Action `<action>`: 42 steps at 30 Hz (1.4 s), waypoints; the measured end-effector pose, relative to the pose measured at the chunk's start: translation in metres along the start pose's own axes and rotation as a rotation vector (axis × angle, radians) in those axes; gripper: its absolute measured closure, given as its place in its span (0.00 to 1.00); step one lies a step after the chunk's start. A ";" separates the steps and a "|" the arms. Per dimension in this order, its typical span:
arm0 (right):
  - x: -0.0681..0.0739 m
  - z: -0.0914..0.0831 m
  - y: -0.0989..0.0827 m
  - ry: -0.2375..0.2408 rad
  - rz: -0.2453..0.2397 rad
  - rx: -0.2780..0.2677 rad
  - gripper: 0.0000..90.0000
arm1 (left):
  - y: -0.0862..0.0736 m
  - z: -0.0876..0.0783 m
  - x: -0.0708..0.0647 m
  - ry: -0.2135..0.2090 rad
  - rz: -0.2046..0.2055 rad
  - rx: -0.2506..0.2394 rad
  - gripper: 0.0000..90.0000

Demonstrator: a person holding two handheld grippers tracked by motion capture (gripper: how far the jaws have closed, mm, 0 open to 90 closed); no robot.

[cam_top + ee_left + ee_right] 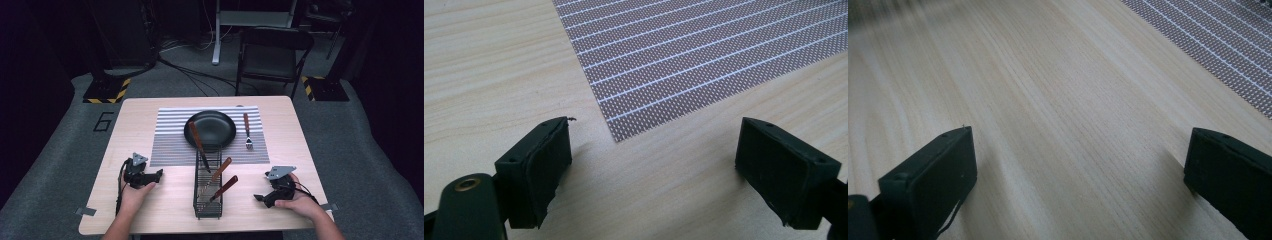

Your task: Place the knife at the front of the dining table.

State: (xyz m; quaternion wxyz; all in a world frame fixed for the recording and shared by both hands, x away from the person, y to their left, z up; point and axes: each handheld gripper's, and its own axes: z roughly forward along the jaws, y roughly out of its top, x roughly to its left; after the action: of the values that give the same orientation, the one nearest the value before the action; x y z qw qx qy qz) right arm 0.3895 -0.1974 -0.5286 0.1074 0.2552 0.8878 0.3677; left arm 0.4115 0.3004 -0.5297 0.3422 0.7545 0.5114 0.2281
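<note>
Place-setting under way: both tools, left (159, 176) and right (259, 198), are rested wide open and empty; cutlery in the wire basket (207, 200) is likely to be reached for next.

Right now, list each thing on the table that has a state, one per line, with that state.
Left gripper: open, nothing between its jaws.
Right gripper: open, nothing between its jaws.
Wire basket: upright, holding three wooden-handled utensils.
Utensils in the basket: leaning, handles sticking out above the rim.
Black plate: on the striped placemat, one handle leaning across its rim.
Fork: lying flat on the placemat, right of the plate.
</note>
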 end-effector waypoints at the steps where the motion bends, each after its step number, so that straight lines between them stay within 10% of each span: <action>1: 0.000 0.000 0.000 0.000 -0.004 -0.001 0.00 | 0.000 0.000 0.000 0.000 0.000 0.000 0.16; 25: 0.000 0.000 0.000 0.001 -0.005 -0.001 0.00 | 0.001 -0.001 0.001 0.000 -0.005 0.009 0.18; 42: -0.001 0.000 0.000 0.002 -0.005 -0.001 0.00 | 0.012 -0.016 -0.015 -0.056 -0.023 0.020 0.36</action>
State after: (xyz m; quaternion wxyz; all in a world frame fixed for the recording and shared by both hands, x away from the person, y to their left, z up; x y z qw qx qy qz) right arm 0.3899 -0.1976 -0.5285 0.1077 0.2528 0.8883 0.3680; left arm 0.4021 0.2879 -0.5099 0.3513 0.7582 0.5125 0.1978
